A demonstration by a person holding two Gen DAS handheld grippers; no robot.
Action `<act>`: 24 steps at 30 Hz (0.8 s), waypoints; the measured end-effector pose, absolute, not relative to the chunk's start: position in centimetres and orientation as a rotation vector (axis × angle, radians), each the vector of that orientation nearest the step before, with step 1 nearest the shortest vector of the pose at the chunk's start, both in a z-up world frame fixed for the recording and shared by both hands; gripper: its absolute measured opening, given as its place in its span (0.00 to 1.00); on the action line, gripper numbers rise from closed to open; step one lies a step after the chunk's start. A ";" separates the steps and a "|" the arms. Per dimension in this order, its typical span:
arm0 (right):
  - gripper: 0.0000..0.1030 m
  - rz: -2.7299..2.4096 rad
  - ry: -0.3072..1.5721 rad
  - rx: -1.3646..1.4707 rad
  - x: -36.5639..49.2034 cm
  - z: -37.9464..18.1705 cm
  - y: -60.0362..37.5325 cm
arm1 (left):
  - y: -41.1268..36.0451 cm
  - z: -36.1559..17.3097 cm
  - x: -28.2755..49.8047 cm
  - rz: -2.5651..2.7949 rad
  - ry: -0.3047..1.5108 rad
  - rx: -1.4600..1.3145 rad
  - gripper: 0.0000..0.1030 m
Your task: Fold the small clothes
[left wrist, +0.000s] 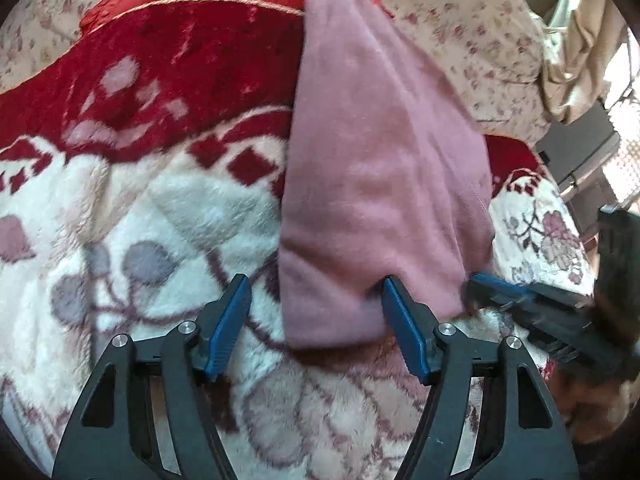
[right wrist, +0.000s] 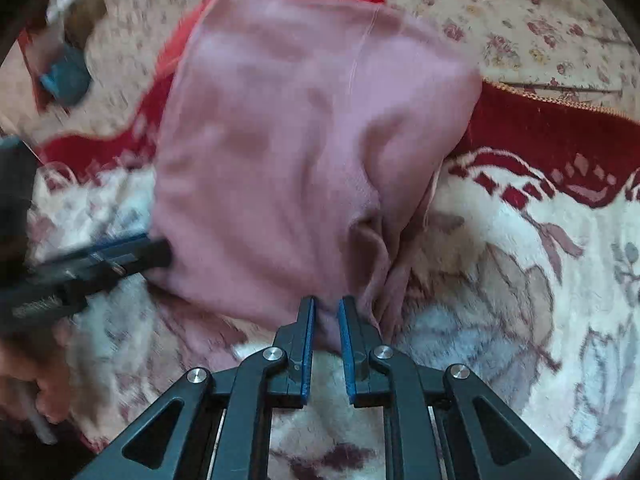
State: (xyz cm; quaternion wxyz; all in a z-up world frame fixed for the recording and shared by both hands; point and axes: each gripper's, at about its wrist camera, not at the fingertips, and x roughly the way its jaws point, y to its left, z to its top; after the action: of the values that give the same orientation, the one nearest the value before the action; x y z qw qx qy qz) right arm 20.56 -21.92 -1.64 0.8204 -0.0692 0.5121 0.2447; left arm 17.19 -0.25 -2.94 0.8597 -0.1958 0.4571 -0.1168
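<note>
Pink garment (left wrist: 384,168), soft knit, already doubled over, fills centre of both views, lying on the fleece blanket (left wrist: 132,208) (red border, white floral field) that covers the bed. Floral bedsheet (left wrist: 472,36) runs along the upper edge beyond it.

Left gripper (left wrist: 316,296), lower centre of left wrist view: fingers wide apart, right pad touching the garment's near hem, left pad over bare blanket, nothing held. Same tool shows at left edge of right wrist view, tip against the cloth's side.

Right gripper (right wrist: 325,308), bottom centre of right wrist view: fingers nearly together, clamped on a bunched near corner of the garment; folds radiate from the pinch. Right view is motion-blurred, so finer detail can't be read.

Step, as judged: mid-fold, one corner held, other side not yet gripped. Next move likely calls for the left fingers to close on the near hem, then both corners carried toward the far edge at upper frame, kept level so layers don't skew.
</note>
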 end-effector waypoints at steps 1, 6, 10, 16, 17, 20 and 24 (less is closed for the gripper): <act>0.11 0.521 1.080 -0.122 20.5 -0.9 -22.4 | -0.3 -3.0 17.1 -0.262 0.943 -0.404 0.66; 0.54 0.479 0.908 -0.023 19.9 2.3 -26.4 | -0.7 -3.9 18.5 -0.310 0.895 -0.452 0.66; 0.57 0.453 1.010 0.134 21.7 -0.4 -28.4 | -1.1 -4.1 19.1 -0.339 0.899 -0.448 0.67; 0.57 0.522 1.057 0.069 22.7 -3.8 -26.1 | -0.5 -4.1 19.0 -0.344 0.889 -0.482 0.54; 0.54 0.532 1.028 0.055 22.7 -3.7 -25.8 | -0.4 -4.1 19.0 -0.341 0.886 -0.484 0.46; 0.46 0.609 0.986 0.027 22.6 -3.8 -24.7 | -0.1 -3.9 18.7 -0.362 0.869 -0.506 0.23; 0.27 0.636 0.998 0.110 23.3 -4.1 -25.1 | -0.1 -3.3 17.8 -0.379 0.864 -0.506 0.14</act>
State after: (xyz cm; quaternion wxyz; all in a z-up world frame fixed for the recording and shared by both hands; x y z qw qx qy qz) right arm 23.27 -25.05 -4.08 0.8285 0.0517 0.4703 0.2996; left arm 17.79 -0.08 -3.32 0.8601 -0.2409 0.4119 -0.1805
